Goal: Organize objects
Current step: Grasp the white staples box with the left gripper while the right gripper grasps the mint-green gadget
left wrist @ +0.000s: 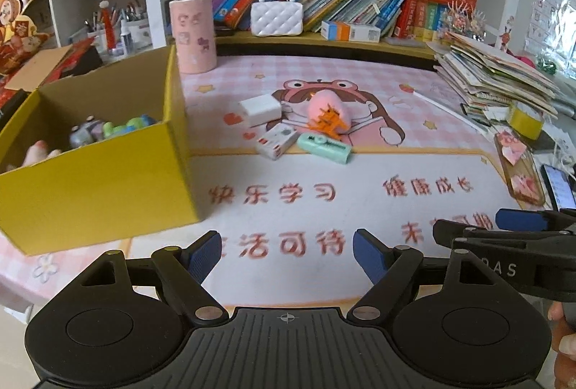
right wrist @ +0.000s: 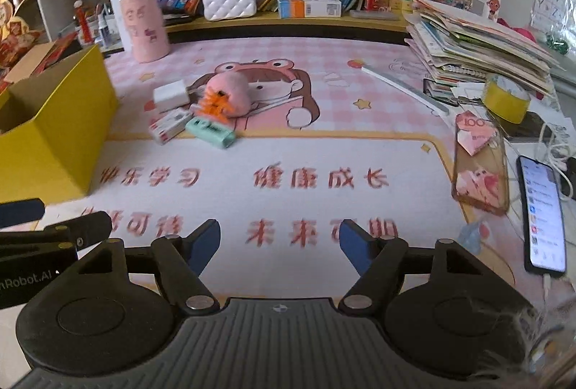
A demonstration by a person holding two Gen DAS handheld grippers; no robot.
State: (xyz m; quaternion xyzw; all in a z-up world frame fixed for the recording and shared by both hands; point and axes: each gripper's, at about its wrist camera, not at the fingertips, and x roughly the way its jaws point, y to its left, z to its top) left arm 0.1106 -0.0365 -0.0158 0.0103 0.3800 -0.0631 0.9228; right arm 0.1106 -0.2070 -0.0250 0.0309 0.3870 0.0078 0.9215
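Observation:
A yellow cardboard box [left wrist: 108, 169] stands at the left of the pink desk mat; several small toys [left wrist: 108, 129] lie inside it. It also shows in the right wrist view [right wrist: 61, 122]. A cluster lies mid-mat: a white block [left wrist: 261, 109], a pink plush with an orange piece [left wrist: 329, 115], a white-red packet [left wrist: 276, 140] and a mint-green case [left wrist: 324, 147]. The same cluster shows in the right wrist view [right wrist: 201, 115]. My left gripper [left wrist: 287, 254] is open and empty, near the mat's front edge. My right gripper [right wrist: 280, 245] is open and empty beside it.
A pink cylinder [left wrist: 193, 33] stands behind the box. A stack of books and papers [right wrist: 478, 47], a yellow tape roll [right wrist: 505, 99], a phone case with folded banknotes [right wrist: 480, 166] and a lit phone [right wrist: 543, 216] lie on the right. Bookshelves run along the back.

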